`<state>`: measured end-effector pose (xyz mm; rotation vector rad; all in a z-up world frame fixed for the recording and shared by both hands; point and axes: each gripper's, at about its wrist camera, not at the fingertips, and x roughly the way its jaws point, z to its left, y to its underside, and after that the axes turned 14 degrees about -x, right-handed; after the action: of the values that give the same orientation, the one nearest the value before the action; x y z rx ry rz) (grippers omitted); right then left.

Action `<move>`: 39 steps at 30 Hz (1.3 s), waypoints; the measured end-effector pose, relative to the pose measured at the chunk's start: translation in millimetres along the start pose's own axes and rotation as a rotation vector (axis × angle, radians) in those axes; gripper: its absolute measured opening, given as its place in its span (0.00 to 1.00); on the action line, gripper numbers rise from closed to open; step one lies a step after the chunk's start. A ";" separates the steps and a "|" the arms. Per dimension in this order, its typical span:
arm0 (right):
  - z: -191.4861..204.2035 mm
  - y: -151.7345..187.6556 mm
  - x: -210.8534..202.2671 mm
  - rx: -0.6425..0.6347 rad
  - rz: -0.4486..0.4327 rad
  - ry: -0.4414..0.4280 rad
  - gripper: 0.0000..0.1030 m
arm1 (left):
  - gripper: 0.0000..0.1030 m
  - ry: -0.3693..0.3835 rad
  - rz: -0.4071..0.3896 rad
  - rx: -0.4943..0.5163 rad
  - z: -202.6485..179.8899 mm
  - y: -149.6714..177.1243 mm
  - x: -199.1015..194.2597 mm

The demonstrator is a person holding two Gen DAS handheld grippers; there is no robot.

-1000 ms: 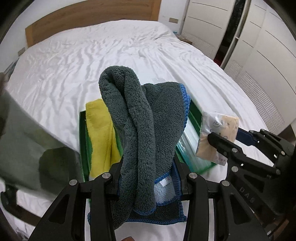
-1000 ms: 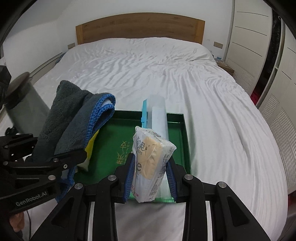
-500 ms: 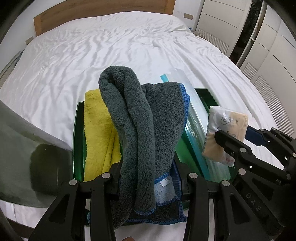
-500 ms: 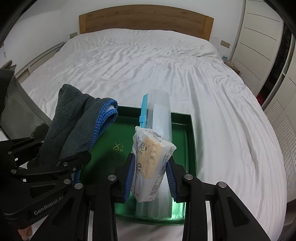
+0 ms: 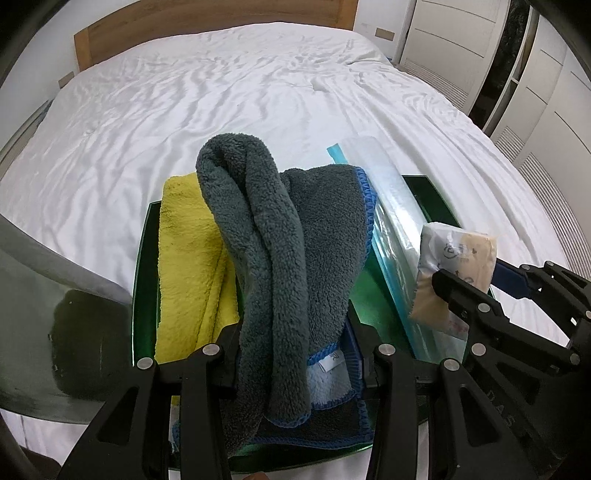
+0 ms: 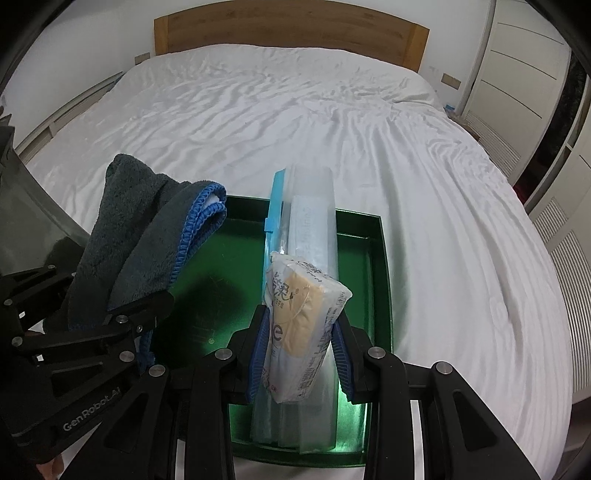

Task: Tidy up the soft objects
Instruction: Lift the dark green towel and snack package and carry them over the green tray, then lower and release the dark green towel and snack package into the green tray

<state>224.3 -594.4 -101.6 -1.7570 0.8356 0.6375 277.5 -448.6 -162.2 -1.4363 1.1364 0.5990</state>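
My left gripper (image 5: 295, 350) is shut on a grey towel with blue trim (image 5: 280, 236); it hangs over a green tray (image 5: 142, 266) on the bed. The towel also shows in the right wrist view (image 6: 140, 229). A folded yellow towel (image 5: 188, 258) lies in the tray's left side. A clear zip bag with a blue strip (image 5: 388, 206) lies along the tray's right side, also seen in the right wrist view (image 6: 314, 221). My right gripper (image 6: 301, 354) is shut on a tissue pack (image 6: 303, 317) above the near end of the zip bag and the tray (image 6: 380, 280). The pack also shows in the left wrist view (image 5: 454, 273).
The tray sits near the foot of a bed with a wrinkled white sheet (image 6: 295, 122) and a wooden headboard (image 6: 288, 33). White wardrobe doors (image 6: 517, 74) stand on the right. A dark glass panel (image 5: 48, 314) stands at the left, close to the tray.
Both grippers have moved forward over the tray, carrying the grey towel and the tissue pack. The tray and bed now sit more centred and closer in both views.
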 end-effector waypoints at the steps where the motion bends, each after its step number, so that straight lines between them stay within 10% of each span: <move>1: -0.2 -0.3 1.1 -0.002 0.000 -0.001 0.31 | 0.36 -0.002 -0.003 0.001 -0.1 0.9 1.0; 39: -2.2 -3.4 16.0 -0.017 0.016 -0.005 0.36 | 0.42 -0.010 0.001 0.007 -0.9 2.6 14.5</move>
<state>236.9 -599.4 -111.0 -1.7649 0.8439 0.6603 280.8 -453.5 -175.7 -1.4252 1.1299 0.6015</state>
